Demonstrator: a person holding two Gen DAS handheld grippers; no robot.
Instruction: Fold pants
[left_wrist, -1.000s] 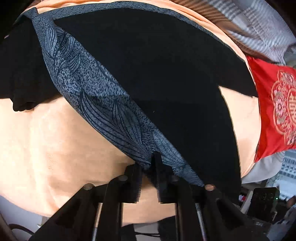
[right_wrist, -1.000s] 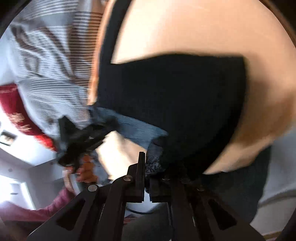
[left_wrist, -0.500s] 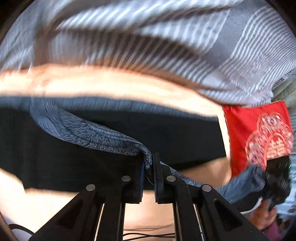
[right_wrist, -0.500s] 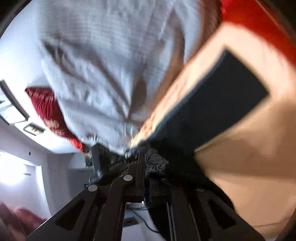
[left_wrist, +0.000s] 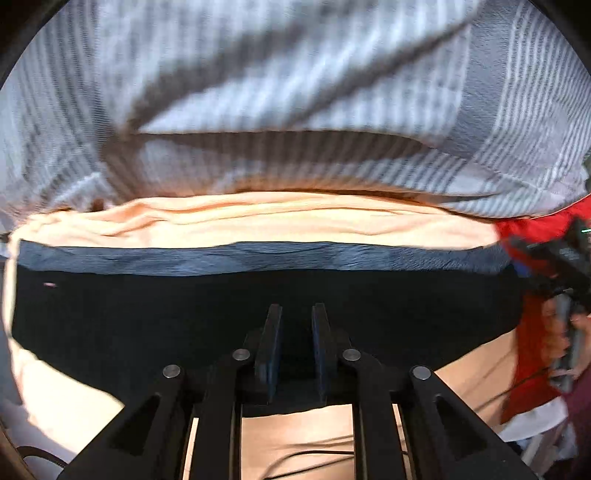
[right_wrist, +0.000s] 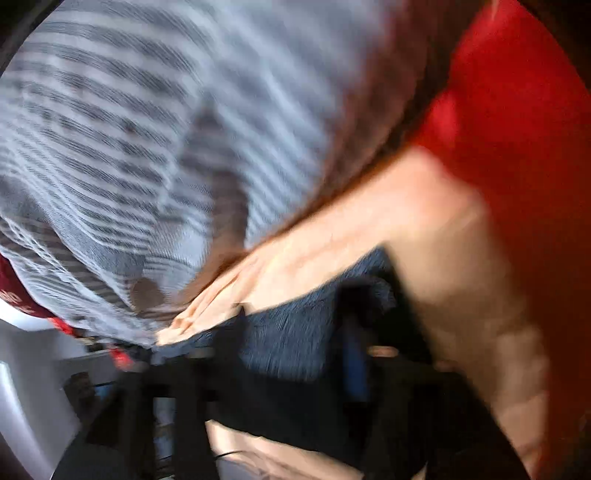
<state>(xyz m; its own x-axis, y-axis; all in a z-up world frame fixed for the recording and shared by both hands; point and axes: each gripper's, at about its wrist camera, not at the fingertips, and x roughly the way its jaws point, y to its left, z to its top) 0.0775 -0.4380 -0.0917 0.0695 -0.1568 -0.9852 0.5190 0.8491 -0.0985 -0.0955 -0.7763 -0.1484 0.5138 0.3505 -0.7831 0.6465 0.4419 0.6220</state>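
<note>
Left wrist view, sharp: pants (left_wrist: 258, 314) lie flat across the peach sheet (left_wrist: 258, 221) of the bed, a wide black band with the grey-blue patterned waistband (left_wrist: 258, 256) running along its far edge. Left gripper (left_wrist: 297, 332) sits low over the near part of the black fabric, fingers (left_wrist: 269, 343) parted a narrow gap with nothing between them; dark cloth shows through the gap. Grey-white striped blanket (left_wrist: 295, 92) is bunched beyond the far edge of the sheet. Red cloth (left_wrist: 532, 332) at the right end of the pants. This view also catches the right gripper (left_wrist: 554, 266) from outside, at the right end of the waistband, touching or just above it, with the person's hand (left_wrist: 569, 332) on its handle below; blurred there.

Right wrist view, heavy motion blur: same striped blanket (right_wrist: 129, 147) fills the upper left, red cloth (right_wrist: 517, 110) upper right, peach sheet (right_wrist: 443, 240) running diagonally between. Waistband corner (right_wrist: 295, 332) of the pants lies right at the right gripper (right_wrist: 354, 354), black fabric below it. Fingers are smeared; cannot tell whether they are parted or clamped, or whether cloth is pinched. Only this view shows the white wall (right_wrist: 29, 387) at the lower left, past the bed edge. A cable (left_wrist: 314, 454) crosses the sheet at the near edge, left view.
</note>
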